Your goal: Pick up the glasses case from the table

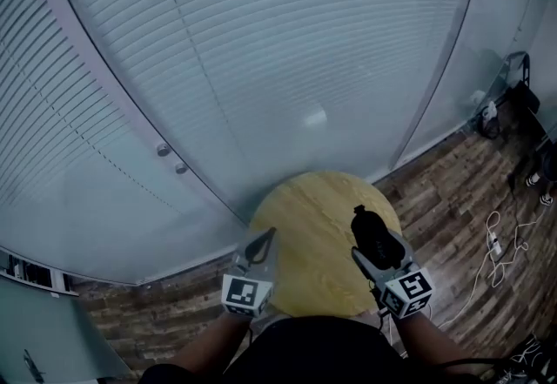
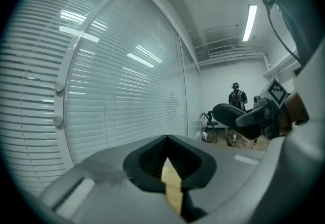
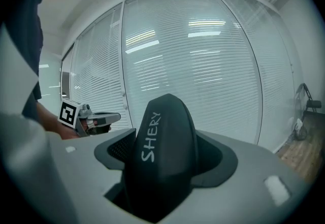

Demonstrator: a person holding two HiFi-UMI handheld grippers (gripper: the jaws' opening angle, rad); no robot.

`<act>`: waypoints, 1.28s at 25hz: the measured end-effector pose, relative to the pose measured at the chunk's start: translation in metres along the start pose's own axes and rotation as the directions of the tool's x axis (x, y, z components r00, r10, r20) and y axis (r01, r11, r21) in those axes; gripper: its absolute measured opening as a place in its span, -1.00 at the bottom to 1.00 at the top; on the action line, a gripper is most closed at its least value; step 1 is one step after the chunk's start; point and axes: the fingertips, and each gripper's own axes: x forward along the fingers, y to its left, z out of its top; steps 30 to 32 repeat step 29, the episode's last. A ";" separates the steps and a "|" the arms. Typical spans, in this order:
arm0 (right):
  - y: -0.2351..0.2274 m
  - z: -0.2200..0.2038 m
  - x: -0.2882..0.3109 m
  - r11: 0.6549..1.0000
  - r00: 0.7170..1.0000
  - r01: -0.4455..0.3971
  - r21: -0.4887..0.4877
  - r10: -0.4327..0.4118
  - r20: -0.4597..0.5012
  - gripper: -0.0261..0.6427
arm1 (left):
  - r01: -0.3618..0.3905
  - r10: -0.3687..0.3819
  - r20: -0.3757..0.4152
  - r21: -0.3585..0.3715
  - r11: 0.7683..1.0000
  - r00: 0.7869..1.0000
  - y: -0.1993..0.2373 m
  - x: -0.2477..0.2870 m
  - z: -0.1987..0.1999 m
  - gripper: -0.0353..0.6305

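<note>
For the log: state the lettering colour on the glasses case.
White, on the dark grey rounded glasses case; clearest in the right gripper view.

A: Case (image 3: 161, 153), appearance?
B: Dark, smooth, rounded shell, closed. White "SHERY" lettering runs up one side.
A: Position?
B: Lower right of centre in the head view. Clamped end-on between the right gripper's (image 1: 376, 250) jaws, raised off the table (image 1: 313, 225), free end sticking out past the jaws.

Left hand-held gripper (image 1: 264, 241) jaws together, right hand-held gripper (image 1: 372, 245) clamped on glasses case (image 3: 160, 162), both pointing forward
</note>
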 end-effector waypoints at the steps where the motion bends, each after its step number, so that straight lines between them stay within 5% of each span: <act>1: -0.001 0.003 -0.002 1.000 1.000 0.006 -0.004 -0.006 0.008 0.12 | 0.000 0.000 0.009 -0.005 1.000 1.000 -0.001 0.001 0.005 -0.88; 9: -0.009 0.001 -0.016 0.998 0.998 0.058 -0.020 -0.058 0.017 0.12 | 0.062 -0.062 -0.009 0.069 0.996 0.998 -0.013 0.013 -0.003 -0.88; 32: -0.020 0.012 -0.011 0.998 0.998 0.052 -0.040 -0.051 0.040 0.12 | 0.060 -0.061 0.011 0.057 0.997 0.998 -0.021 0.024 0.019 -0.88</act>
